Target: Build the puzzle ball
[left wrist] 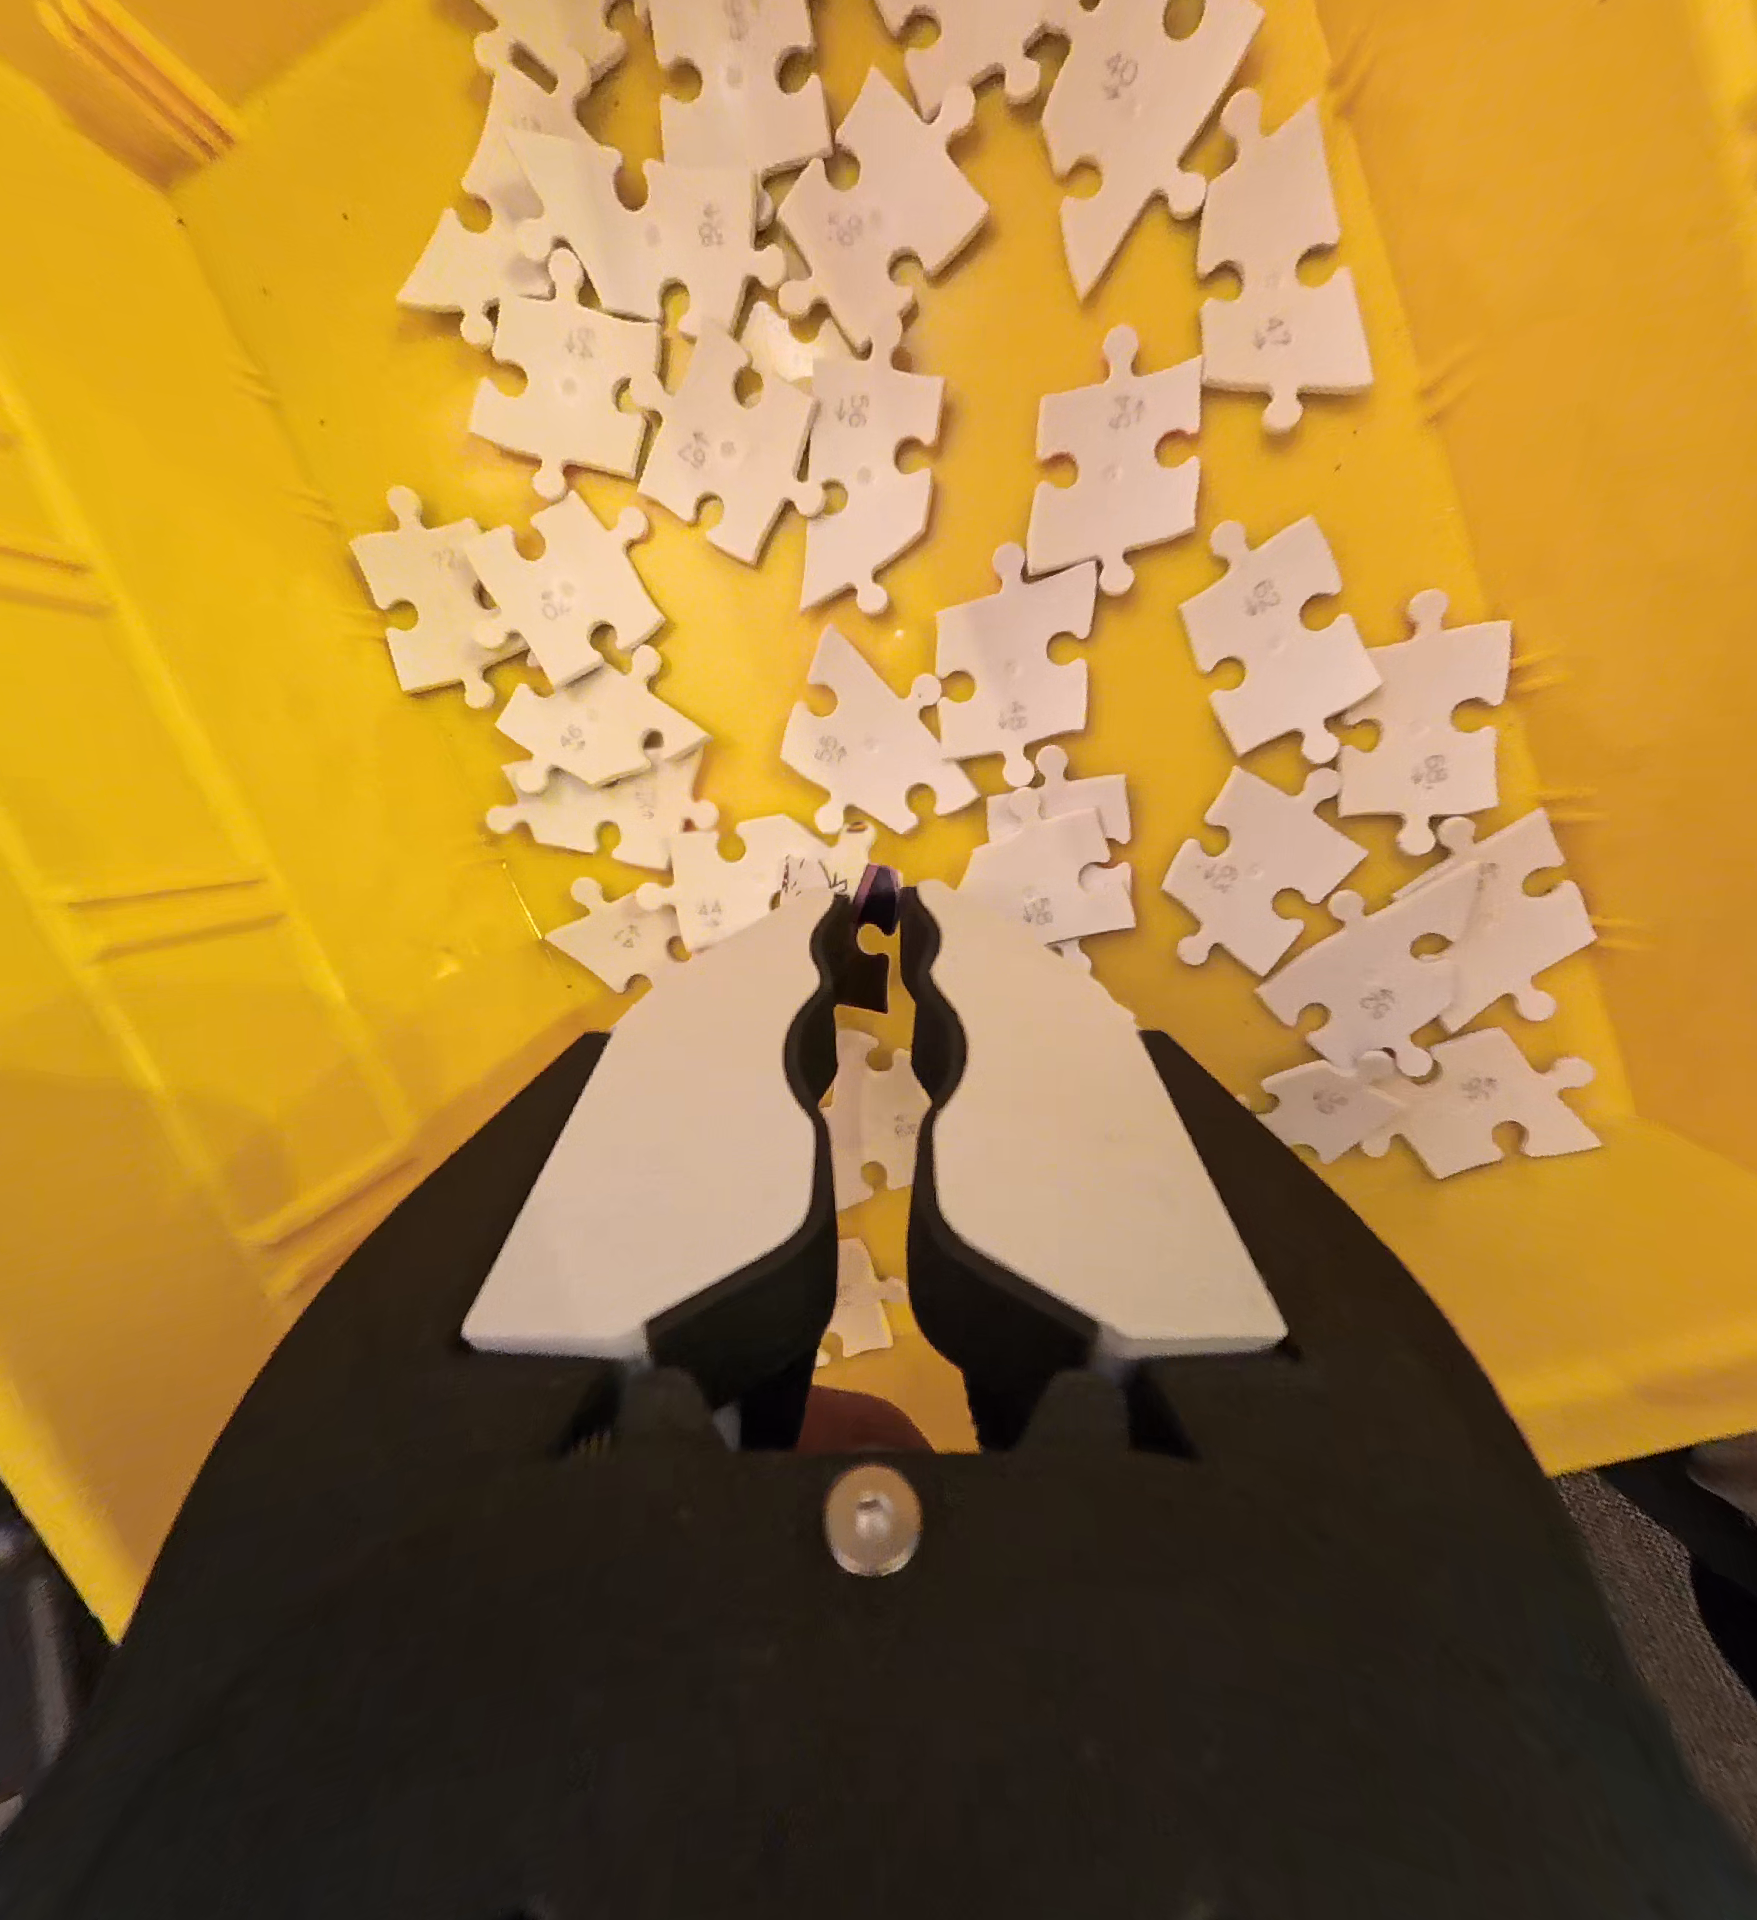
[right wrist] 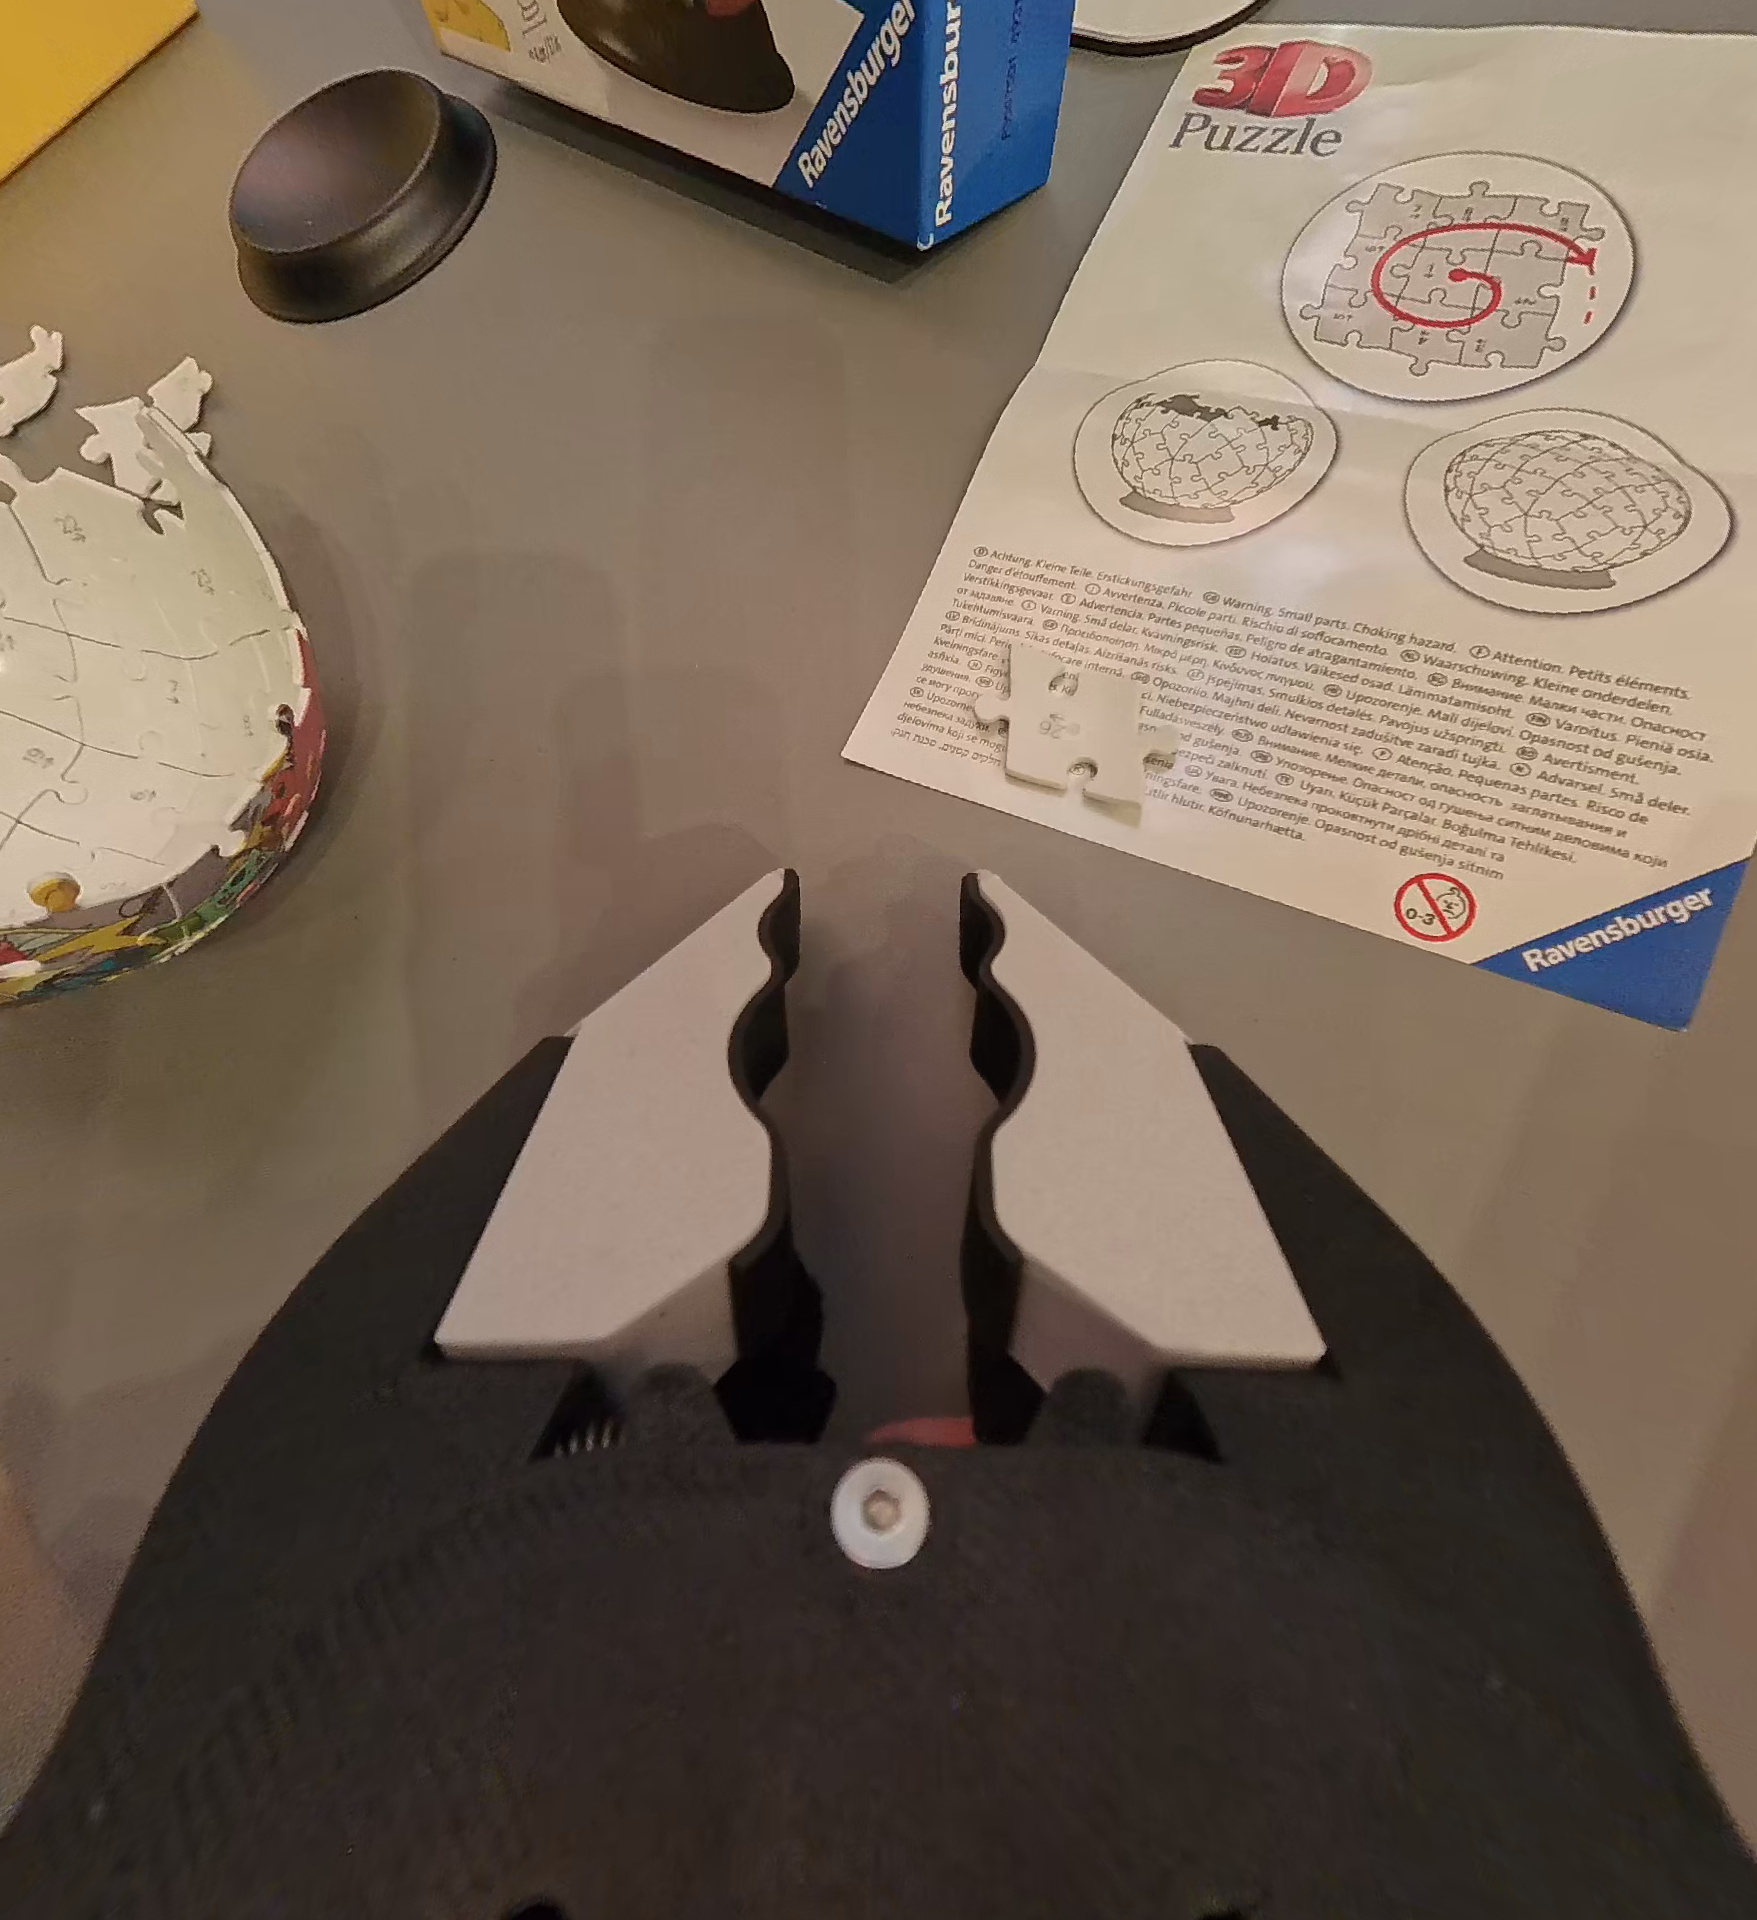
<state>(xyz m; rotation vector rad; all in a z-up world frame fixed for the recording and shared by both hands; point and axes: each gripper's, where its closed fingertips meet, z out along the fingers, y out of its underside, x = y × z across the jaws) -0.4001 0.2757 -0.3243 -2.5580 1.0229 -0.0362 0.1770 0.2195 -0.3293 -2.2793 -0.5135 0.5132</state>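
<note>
The left tool (left wrist: 872, 914) is pinching one puzzle piece (left wrist: 866, 961) edge-on above the loose pieces in the yellow bin (left wrist: 178, 623). The right tool (right wrist: 879, 883) is hanging released over the desk (right wrist: 593, 540); the half-built puzzle ball (right wrist: 105, 707) is sitting at its left edge. Advice: lift straight up, keeping the grip firm.

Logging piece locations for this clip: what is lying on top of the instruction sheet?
One loose white puzzle piece lies blank side up on the instruction sheet, near its lower left corner. It covers part of the small print; nothing else sits on the visible part of the sheet.
</note>
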